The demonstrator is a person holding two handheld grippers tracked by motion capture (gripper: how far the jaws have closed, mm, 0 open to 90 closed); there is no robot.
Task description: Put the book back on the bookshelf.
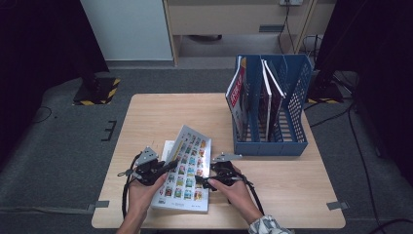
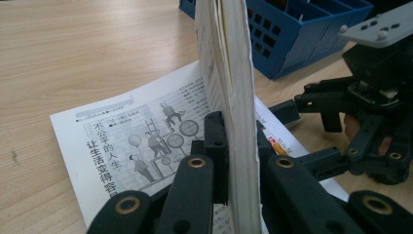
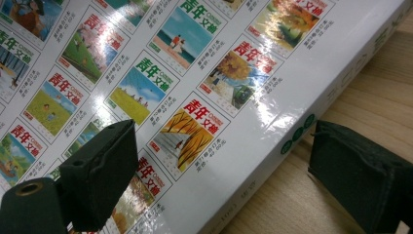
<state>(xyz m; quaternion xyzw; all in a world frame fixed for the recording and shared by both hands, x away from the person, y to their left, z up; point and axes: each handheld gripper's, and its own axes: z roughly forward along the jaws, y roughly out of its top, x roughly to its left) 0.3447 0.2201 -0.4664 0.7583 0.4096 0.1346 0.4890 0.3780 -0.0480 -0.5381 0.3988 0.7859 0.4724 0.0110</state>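
Nearest the person, a magazine (image 1: 187, 168) lies on the wooden table (image 1: 146, 112) at the front centre, its glossy back cover printed with a grid of small cover pictures. The block of pages and that cover are lifted up along the left edge, leaving an inner page (image 2: 141, 141) with Chinese text and a line drawing flat on the table beneath.

The left gripper (image 1: 163, 168) sits at the magazine's left edge; in the left gripper view its jaws are closed on the raised stack of pages, which stands on edge between them.

The right gripper (image 1: 214, 179) rests at the magazine's right edge, by the spine. In the right gripper view its jaws stand wide apart, one over the cover and one over bare table, gripping nothing; whether either pad touches the cover cannot be told.

Farther back on the right, well apart from the magazine, stands a blue file rack (image 1: 272, 109) holding several upright magazines (image 1: 238, 92).
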